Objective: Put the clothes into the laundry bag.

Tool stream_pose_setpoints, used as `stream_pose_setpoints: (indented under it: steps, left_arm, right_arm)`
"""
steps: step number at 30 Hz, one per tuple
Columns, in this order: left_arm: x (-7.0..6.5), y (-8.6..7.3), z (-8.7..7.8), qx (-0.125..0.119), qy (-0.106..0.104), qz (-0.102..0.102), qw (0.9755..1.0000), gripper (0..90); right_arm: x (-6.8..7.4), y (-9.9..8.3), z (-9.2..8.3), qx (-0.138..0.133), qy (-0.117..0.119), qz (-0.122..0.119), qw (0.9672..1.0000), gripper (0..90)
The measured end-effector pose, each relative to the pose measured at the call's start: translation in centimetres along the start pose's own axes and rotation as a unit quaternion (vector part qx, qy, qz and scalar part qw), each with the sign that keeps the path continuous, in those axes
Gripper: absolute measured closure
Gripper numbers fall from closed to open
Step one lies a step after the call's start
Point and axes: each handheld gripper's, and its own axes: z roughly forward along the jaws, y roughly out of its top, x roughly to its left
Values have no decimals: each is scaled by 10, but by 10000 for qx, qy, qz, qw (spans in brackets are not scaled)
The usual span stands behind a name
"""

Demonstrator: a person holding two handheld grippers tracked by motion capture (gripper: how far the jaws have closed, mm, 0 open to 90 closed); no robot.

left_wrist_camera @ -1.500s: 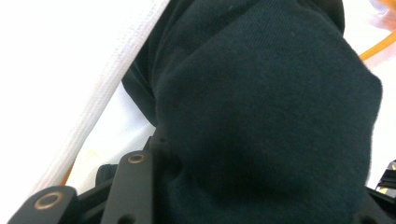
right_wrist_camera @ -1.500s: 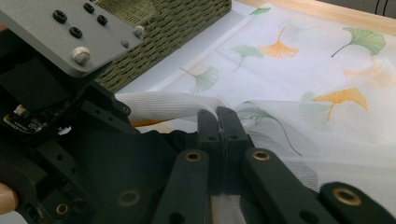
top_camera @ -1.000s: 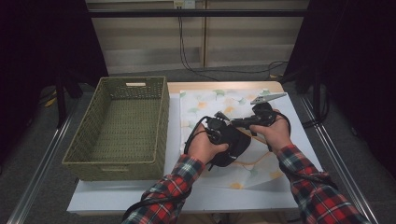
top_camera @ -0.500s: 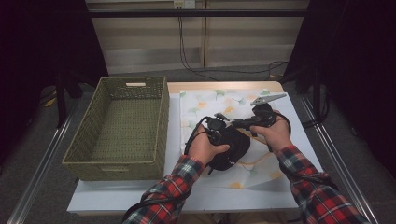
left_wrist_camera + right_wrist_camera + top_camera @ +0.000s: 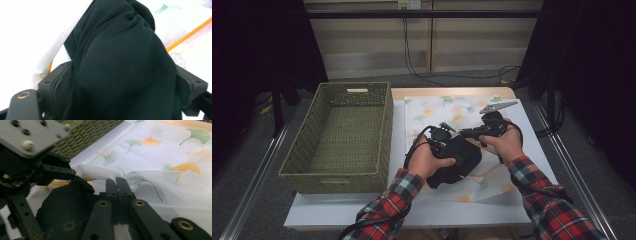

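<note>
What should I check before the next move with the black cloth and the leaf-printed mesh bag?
1. Right gripper shut on the edge of the white, leaf-printed mesh bag: ok.
2. Left gripper has let go: its jaws have just been opening, with the bundled black cloth between them: cannot tell.
3. Black cloth fully inside the bag: cannot tell.
4. Green woven basket has room: ok.

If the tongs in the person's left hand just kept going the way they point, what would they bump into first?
The black cloth. It already bulges between the left tongs, whose jaws have just been opening. Beyond it lies the leaf-printed mesh bag, though depth there is hard to judge.
</note>
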Motion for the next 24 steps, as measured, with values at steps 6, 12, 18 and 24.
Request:
stream_pose_setpoints:
  steps: [6, 12, 18, 24]
  left_arm:
    - [-1, -9, -3, 65, -24, 65, 10000, 90]
    - [-2, -17, -2, 169, -6, 318, 9994, 58]
    - [-1, -25, 7, 242, 4, 525, 9983, 39]
    - [-2, -29, 14, 257, 48, 541, 9982, 37]
  right_arm:
    - [0, 0, 0, 6, 1, -7, 10000, 900]
    - [-2, 0, 1, 10, -16, 20, 10000, 900]
    - [-3, 2, 1, 18, -64, 46, 10000, 900]
    - [-4, 2, 2, 18, -55, 42, 10000, 900]
